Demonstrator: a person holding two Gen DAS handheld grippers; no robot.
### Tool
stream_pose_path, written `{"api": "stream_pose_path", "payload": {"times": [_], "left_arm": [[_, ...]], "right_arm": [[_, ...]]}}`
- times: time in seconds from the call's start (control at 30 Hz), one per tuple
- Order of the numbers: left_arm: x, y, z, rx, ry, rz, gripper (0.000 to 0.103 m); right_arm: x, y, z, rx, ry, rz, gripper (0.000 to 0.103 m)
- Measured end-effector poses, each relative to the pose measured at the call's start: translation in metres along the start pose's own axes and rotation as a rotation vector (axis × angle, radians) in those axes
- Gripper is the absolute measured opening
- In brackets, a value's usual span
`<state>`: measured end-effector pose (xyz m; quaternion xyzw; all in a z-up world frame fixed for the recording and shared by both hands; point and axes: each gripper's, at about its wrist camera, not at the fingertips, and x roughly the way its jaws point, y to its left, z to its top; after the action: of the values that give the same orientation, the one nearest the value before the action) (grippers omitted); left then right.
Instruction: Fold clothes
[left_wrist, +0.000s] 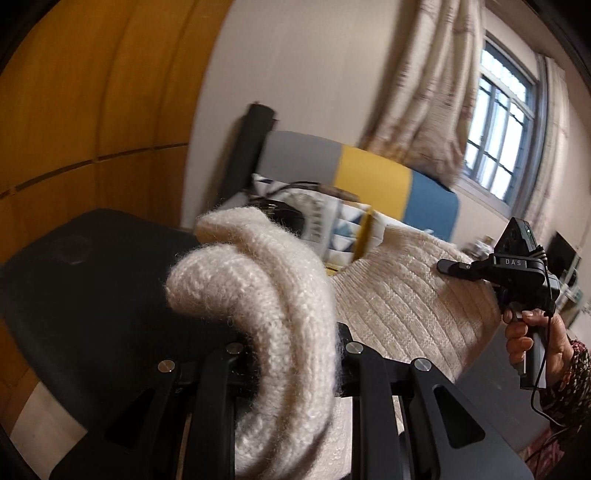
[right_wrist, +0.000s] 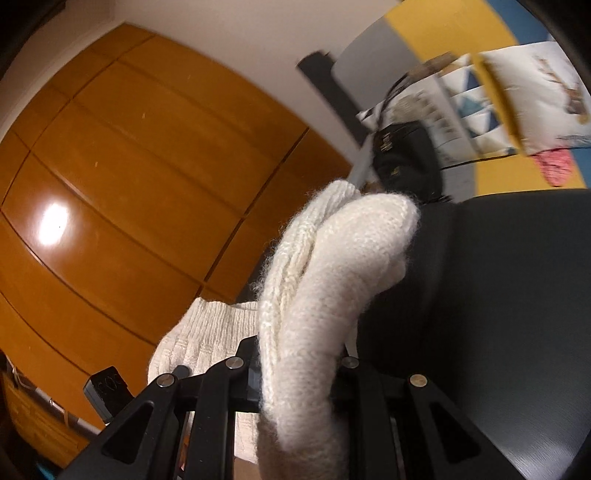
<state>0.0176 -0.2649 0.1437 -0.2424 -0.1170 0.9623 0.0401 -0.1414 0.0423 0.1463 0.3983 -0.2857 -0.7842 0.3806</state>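
**Sweater held up by both grippers**

Left gripper (left_wrist: 291, 354): jaws nearly closed, pinching a thick rolled edge of the cream knit sweater (left_wrist: 258, 295) at lower centre of the left view. The rest of the sweater stretches out to the right, toward the right gripper (left_wrist: 452, 266), seen at far right, clamped on the far edge; a hand (left_wrist: 532, 339) grips its handle.

Right view: right gripper (right_wrist: 295, 373) narrowly closed on a bunched fold of sweater (right_wrist: 332, 277), centre frame. Dark surface (right_wrist: 498, 295) at right. Wooden wardrobe (right_wrist: 129, 166) fills the left. Striped bed (left_wrist: 369, 173) and window (left_wrist: 498, 122) behind.
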Motion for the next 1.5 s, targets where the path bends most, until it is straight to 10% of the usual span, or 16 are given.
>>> {"api": "stream_pose_path", "payload": {"times": [0.5, 0.9, 1.2, 1.5], "left_arm": [[0.051, 0.087, -0.031, -0.188, 0.011, 0.248, 0.021], [0.090, 0.133, -0.080, -0.290, 0.149, 0.386, 0.021], [0.105, 0.125, -0.103, -0.153, 0.194, 0.504, 0.024], [0.076, 0.170, -0.115, -0.311, 0.210, 0.554, 0.080]], "right_arm": [[0.176, -0.010, 0.026, -0.048, 0.193, -0.095, 0.017], [0.195, -0.088, 0.040, -0.057, 0.206, -0.323, 0.017], [0.199, -0.132, 0.020, -0.126, 0.189, -0.432, 0.022], [0.194, -0.141, 0.031, -0.079, 0.164, -0.455, 0.037]]}}
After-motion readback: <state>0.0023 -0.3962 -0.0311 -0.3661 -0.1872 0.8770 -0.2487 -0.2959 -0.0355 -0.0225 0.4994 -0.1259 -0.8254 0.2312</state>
